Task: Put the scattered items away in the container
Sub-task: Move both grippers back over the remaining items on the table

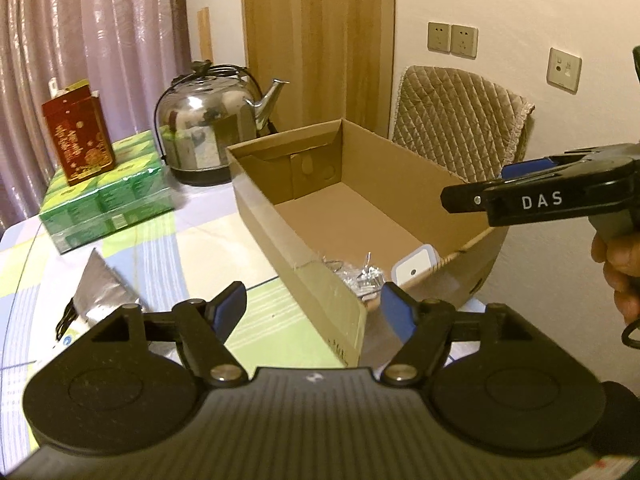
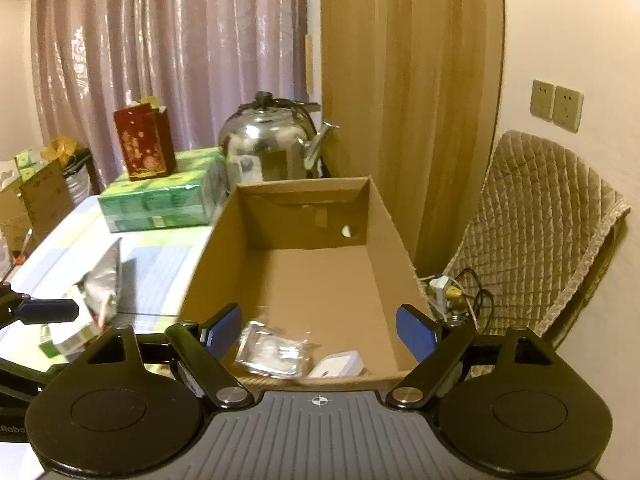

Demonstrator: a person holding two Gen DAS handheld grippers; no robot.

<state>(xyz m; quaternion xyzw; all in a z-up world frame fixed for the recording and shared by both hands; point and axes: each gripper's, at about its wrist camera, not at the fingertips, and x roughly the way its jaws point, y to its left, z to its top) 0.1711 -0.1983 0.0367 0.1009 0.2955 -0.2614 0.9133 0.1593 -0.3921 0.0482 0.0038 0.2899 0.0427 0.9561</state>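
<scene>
We see the desk (image 1: 208, 248) with its checked cloth carrying the cardboard box (image 2: 208, 264), the container for this task. Two things already lie at its near end: a clear plastic bag (image 2: 272, 350) and a small white square device (image 2: 338, 364). Left of the box a silver pouch (image 2: 106, 276) waits on the cloth, with what looks like a small white-and-green packet (image 2: 68, 340) beside it. Both the left gripper (image 1: 312, 308) and the right gripper (image 2: 318, 332) stand open and empty. We judge we are between items; next we reach for the pouch, close on it, and carry it over the box wall.
</scene>
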